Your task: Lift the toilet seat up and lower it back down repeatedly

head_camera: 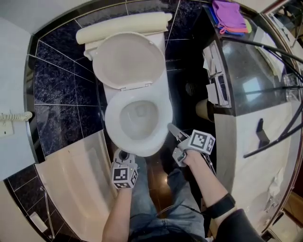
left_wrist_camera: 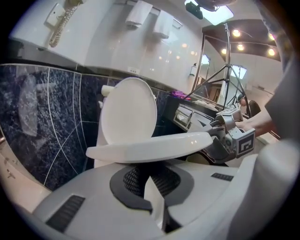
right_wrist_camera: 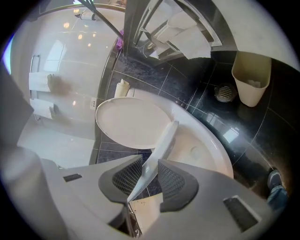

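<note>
Right claw (right_wrist_camera: 149,164) is clamped on the toilet seat (right_wrist_camera: 165,136); left claw (left_wrist_camera: 147,171) has its jaws together at the seat's front edge.
We see the seat lifted off the bowl (right_wrist_camera: 206,154); the lid (head_camera: 129,59) stands up behind; a bin (right_wrist_camera: 252,77) sits nearby.

The toilet seat (left_wrist_camera: 150,146) and lid (left_wrist_camera: 129,110) are smooth, glossy white plastic. The wall tiles (head_camera: 57,80) are polished, dark and blue-veined like stone; the floor tiles (right_wrist_camera: 197,89) are glossy black. The left gripper (left_wrist_camera: 151,177) has a matt grey plastic shell, and its pads (left_wrist_camera: 133,180) are matt black with a mesh texture. The cloth (head_camera: 227,12) at the worktop's far corner is soft and purple.
</note>
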Demonstrator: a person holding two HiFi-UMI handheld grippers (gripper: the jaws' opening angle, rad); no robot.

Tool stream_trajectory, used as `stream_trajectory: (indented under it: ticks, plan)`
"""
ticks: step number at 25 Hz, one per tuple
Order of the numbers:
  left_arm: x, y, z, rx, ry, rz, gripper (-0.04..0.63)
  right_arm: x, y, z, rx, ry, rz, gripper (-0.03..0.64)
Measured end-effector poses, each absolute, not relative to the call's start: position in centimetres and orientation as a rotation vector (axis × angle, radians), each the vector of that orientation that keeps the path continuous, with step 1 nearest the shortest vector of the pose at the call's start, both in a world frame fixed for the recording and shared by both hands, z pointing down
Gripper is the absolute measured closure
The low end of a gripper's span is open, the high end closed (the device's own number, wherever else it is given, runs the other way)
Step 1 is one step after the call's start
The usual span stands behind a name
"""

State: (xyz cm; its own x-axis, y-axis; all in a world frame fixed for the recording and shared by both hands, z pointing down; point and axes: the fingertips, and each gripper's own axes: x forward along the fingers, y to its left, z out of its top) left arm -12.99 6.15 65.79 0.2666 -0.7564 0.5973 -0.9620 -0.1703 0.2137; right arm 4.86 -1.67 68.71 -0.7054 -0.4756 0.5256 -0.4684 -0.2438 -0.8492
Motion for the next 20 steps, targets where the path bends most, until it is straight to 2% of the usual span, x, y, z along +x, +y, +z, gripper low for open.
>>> stream_trajectory:
  ticks: [2,4,7,12,20]
  plan:
    - [-13.2,4.5,64.3,2.027,-1.547,0.5,0.595,4.5,-3.0,67.2,-1.179,1.924,-2.124,0.483]
    - [-13.4,3.1,63.1,2.053,-1.536,0.517,0.595,4.4,-4.1,65.1,-1.154,1.99,-2.069,0.547]
    - [-13.7,1.7,62.1,2.058,-1.533,0.539,0.595,5.0,-4.5,61.9,-1.173,2.102,-2.009,0.588]
    - [-14.2,-1.7,59.7,2.077,-1.532,0.536,0.595,5.0,-4.3,57.4,-1.192,2.228,-1.923,0.597]
    - [-15.9,-9.4,56.6,2.154,-1.601,0.524,0.595,4.5,-2.3,55.5,-1.215,2.326,-1.866,0.597]
